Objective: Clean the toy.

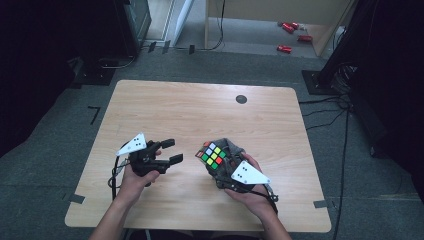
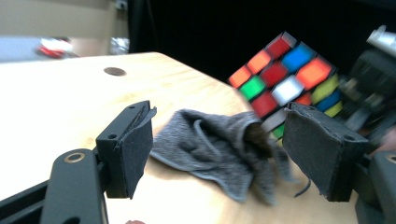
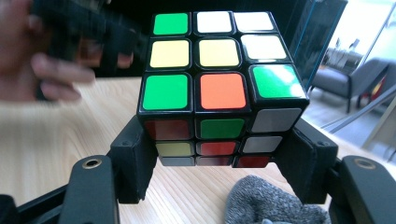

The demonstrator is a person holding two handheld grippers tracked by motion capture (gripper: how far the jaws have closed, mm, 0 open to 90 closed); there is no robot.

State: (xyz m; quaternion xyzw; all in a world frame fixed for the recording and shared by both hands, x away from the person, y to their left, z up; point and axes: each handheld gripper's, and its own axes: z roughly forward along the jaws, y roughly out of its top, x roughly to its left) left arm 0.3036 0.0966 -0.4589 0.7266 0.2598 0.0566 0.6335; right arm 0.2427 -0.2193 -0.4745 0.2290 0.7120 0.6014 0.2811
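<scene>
Your right gripper sits closest to the lens in its own view, and its two black jaws are clamped on the lower layers of a Rubik's cube, one pad flat against each side. Most of the cube rises above the pads; the face turned up toward that camera carries green, white, yellow and orange stickers. Just below the right-hand jaw, on the wooden table, you can see the edge of a grey knitted cloth, lying under the cube and apart from the pads. Beyond the left-hand jaw your other hand shows as a blur.

From above, your right gripper holds the cube tilted, its coloured face slanting up, with the grey cloth bunched just behind it on the table.

Your left gripper has its jaws standing wide apart with nothing pressed between the pads. Looking along them, the crumpled cloth lies on the tabletop beyond the gap, nearer the right-hand pad, and the cube hangs above and past that same pad, blurred. In the high view this gripper is held beside the cube with bare wood between them, its jaws pointing toward the cube.
</scene>
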